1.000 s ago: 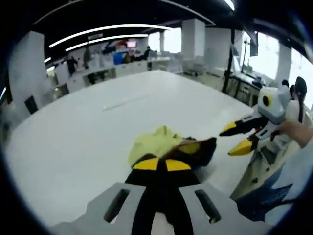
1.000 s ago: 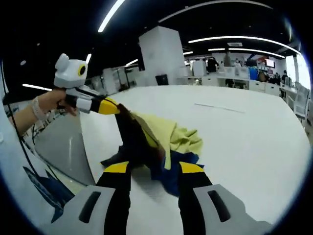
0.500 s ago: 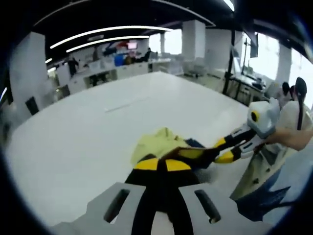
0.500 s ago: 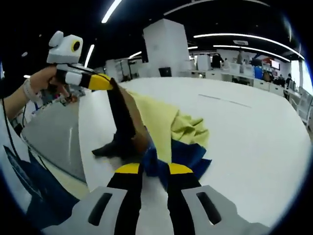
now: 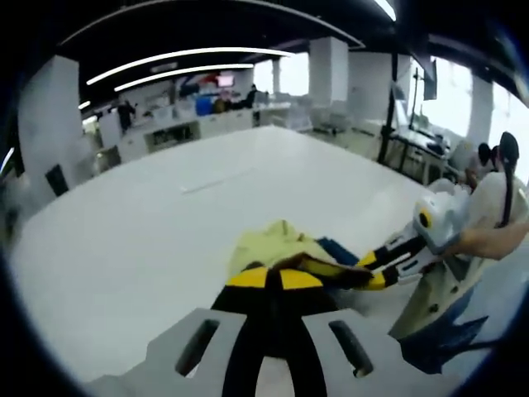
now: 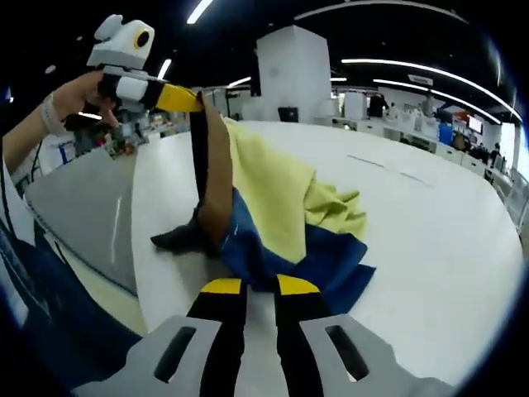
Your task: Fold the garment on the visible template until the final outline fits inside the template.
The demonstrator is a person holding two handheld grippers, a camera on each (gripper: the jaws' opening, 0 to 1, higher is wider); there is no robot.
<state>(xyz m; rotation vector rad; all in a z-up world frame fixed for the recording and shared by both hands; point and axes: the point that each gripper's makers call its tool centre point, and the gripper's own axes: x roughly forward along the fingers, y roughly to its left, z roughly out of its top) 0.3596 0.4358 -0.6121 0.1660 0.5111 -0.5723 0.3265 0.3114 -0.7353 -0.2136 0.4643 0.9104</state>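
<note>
A yellow, blue and black garment (image 5: 269, 246) lies bunched on the white table (image 5: 149, 223). My left gripper (image 5: 274, 278) is shut on its dark part. From the right, my right gripper (image 5: 369, 271) reaches into the cloth's near edge. In the right gripper view the garment (image 6: 269, 194) hangs from the left gripper (image 6: 192, 101), which holds one end raised above the table (image 6: 430, 231). My right gripper (image 6: 259, 286) is shut on the blue hem low down. A flat grey sheet (image 6: 87, 219) lies at the table's left edge.
Behind the table stand white pillars (image 6: 293, 78) and office desks (image 5: 182, 124). A person's hand (image 6: 70, 99) holds the left gripper, and a blue printed sleeve (image 5: 446, 339) shows low on the right. White tabletop stretches far behind the garment.
The right gripper's jaws closed onto the blue hem. The left gripper lifted its end of the garment higher, stretching the cloth up off the table.
</note>
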